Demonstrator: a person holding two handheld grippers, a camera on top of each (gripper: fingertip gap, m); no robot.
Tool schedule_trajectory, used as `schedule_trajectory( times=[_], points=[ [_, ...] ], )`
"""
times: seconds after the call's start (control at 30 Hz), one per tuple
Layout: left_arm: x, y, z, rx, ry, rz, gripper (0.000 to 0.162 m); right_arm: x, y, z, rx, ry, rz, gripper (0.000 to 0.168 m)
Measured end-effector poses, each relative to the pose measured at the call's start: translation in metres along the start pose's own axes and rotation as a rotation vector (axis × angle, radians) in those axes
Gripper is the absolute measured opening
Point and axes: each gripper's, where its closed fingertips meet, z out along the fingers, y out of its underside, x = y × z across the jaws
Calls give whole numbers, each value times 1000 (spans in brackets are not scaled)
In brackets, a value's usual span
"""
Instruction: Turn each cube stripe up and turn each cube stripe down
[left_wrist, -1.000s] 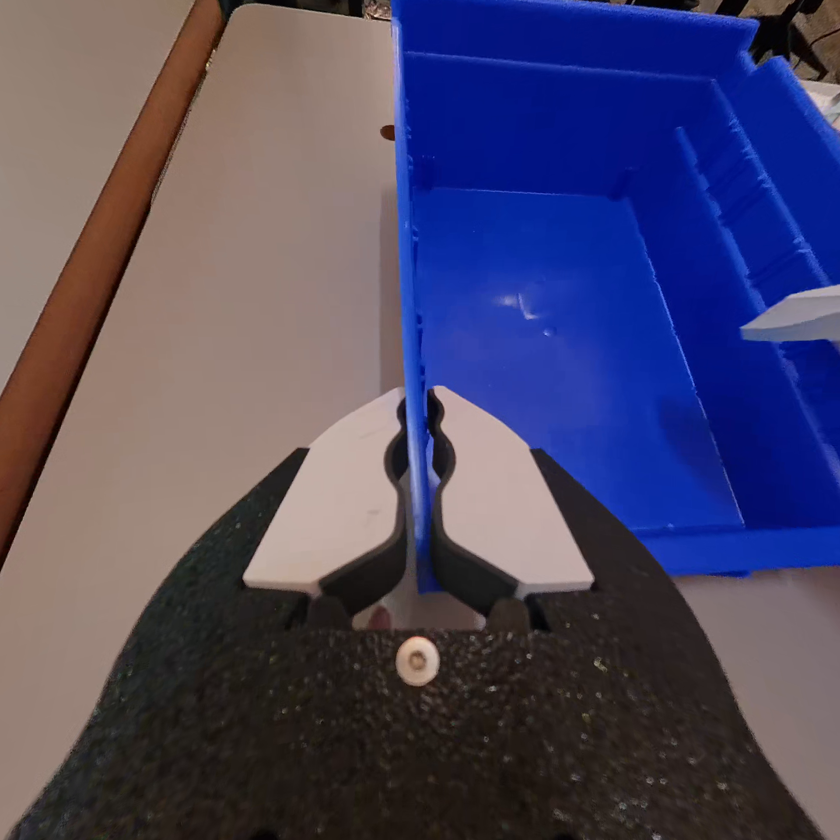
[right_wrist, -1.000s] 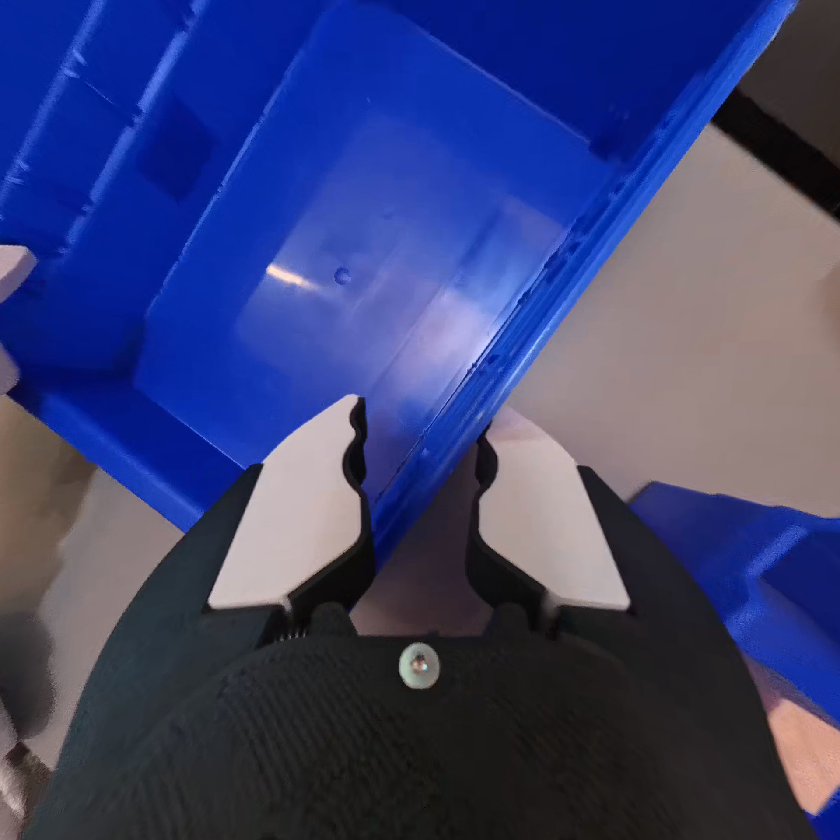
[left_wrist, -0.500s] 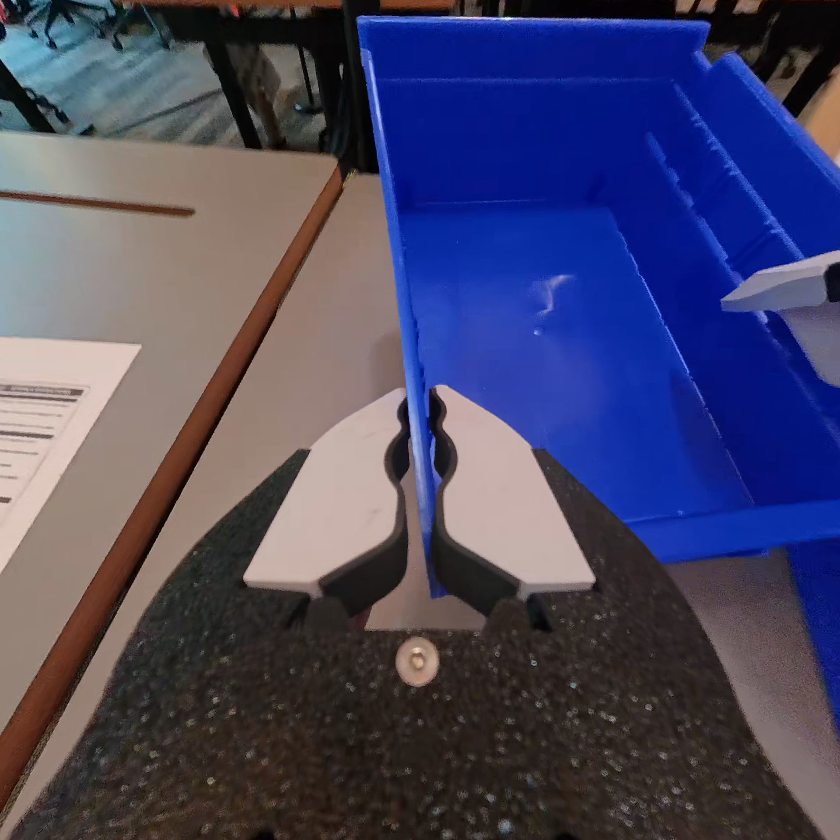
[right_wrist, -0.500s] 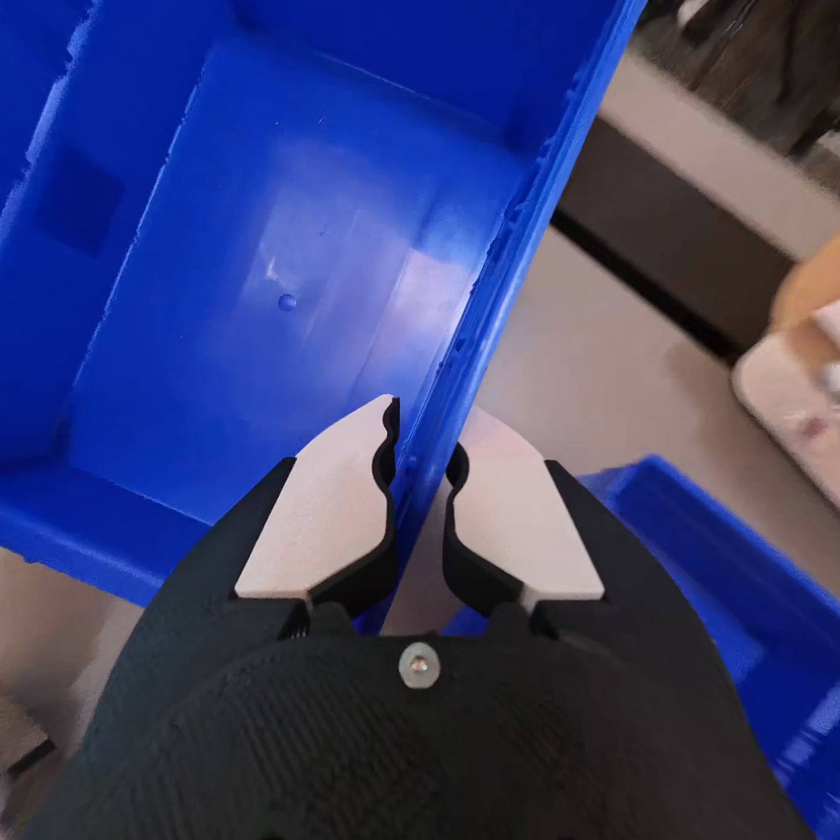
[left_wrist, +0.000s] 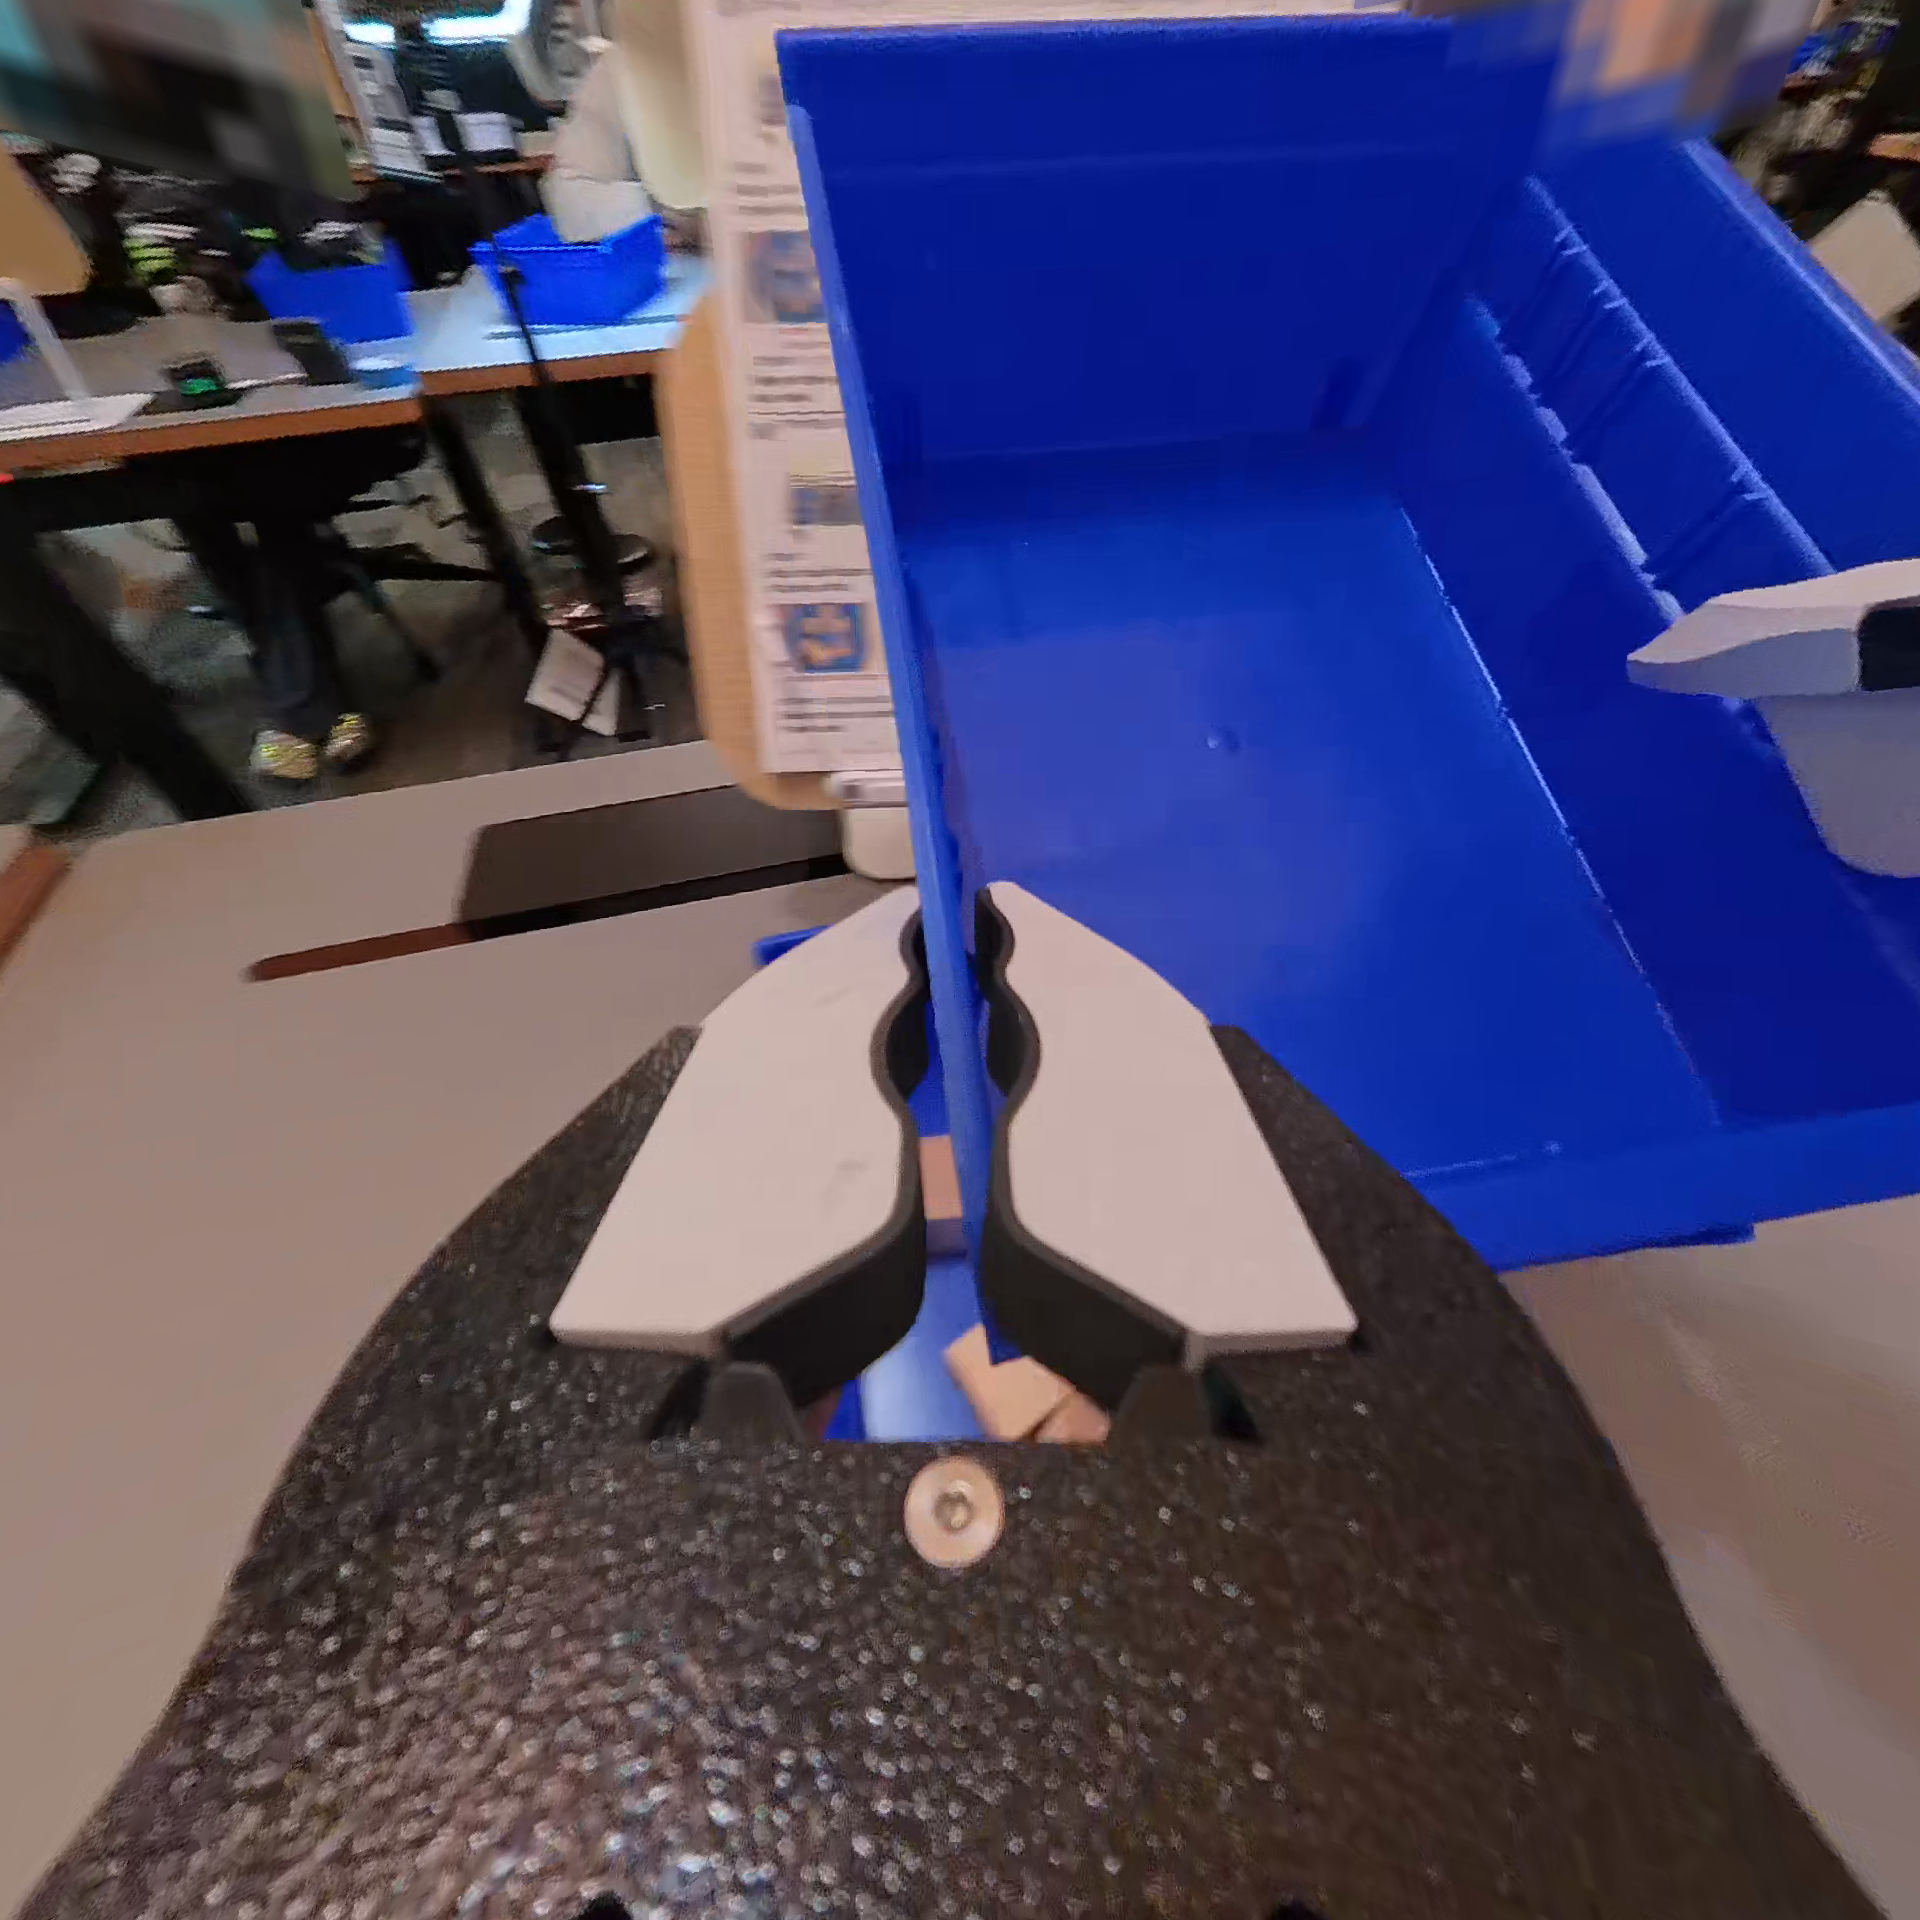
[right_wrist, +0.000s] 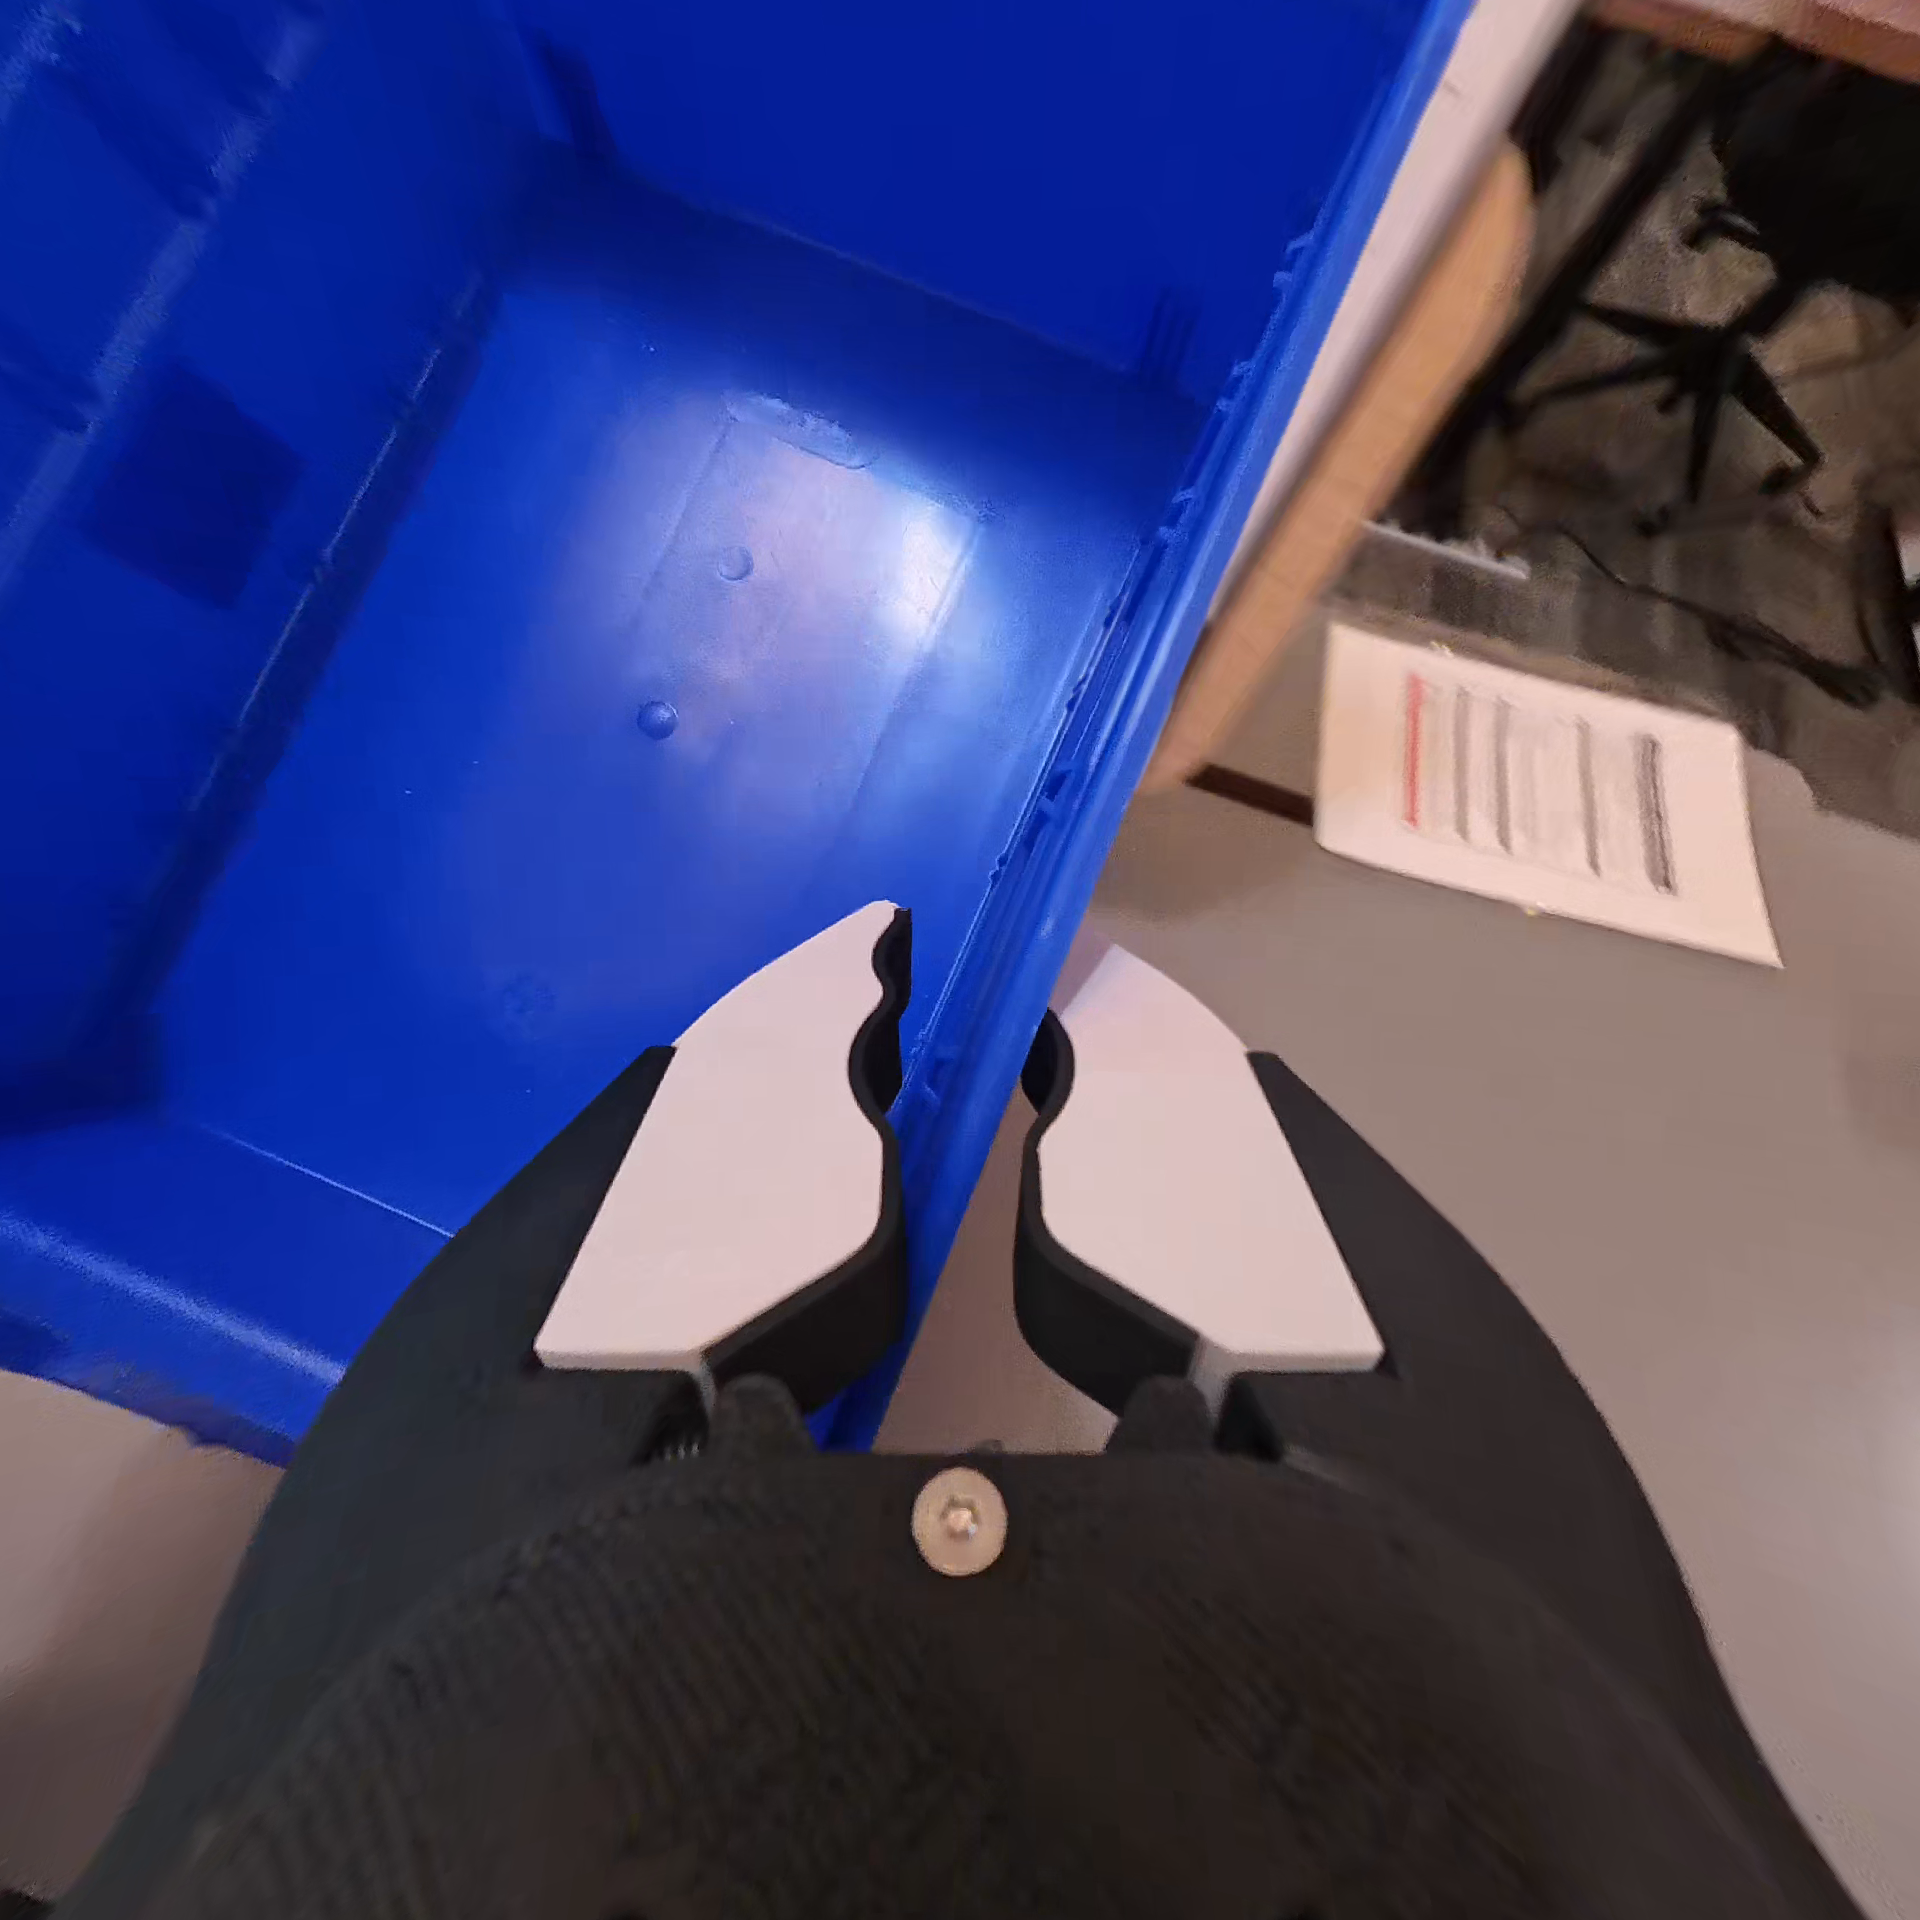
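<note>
An empty blue bin (left_wrist: 1299, 779) is held up off the grey table between both grippers. My left gripper (left_wrist: 948, 914) is shut on its left side wall (left_wrist: 951, 1039). My right gripper (right_wrist: 997, 935) is shut on its right wall (right_wrist: 1039, 883), and one of its fingers shows at the right in the left wrist view (left_wrist: 1787, 644). Light wooden cubes (left_wrist: 1013, 1387) show through the gap under my left gripper. I cannot see their stripes.
The cubes lie in a second blue bin (left_wrist: 894, 1382) below my left gripper. A printed sheet (right_wrist: 1538, 800) lies on the grey table (right_wrist: 1507, 1143). A board with posters (left_wrist: 790, 468) stands behind the bin. Other tables with blue bins (left_wrist: 571, 265) stand far back.
The right gripper closed onto the bin's right wall. Both grippers then raised and tilted the bin off the table. The cubes came into view under the left gripper.
</note>
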Motion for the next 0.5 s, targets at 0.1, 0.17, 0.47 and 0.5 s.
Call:
schedule_trajectory(
  times=[0.1, 0.17, 0.47, 0.5],
  points=[
    [68, 8, 29, -27, 83, 18, 5, 67, 39, -10, -37, 66, 71, 17],
    [113, 20, 47, -63, 142, 18, 5, 109, 68, -15, -70, 114, 112, 16],
    [279, 86, 120, -260, 320, 10, 5, 257, 200, -14, -289, 242, 250, 12],
    [293, 94, 126, -278, 331, 6, 5, 269, 213, -13, -311, 247, 259, 12]
  ],
)
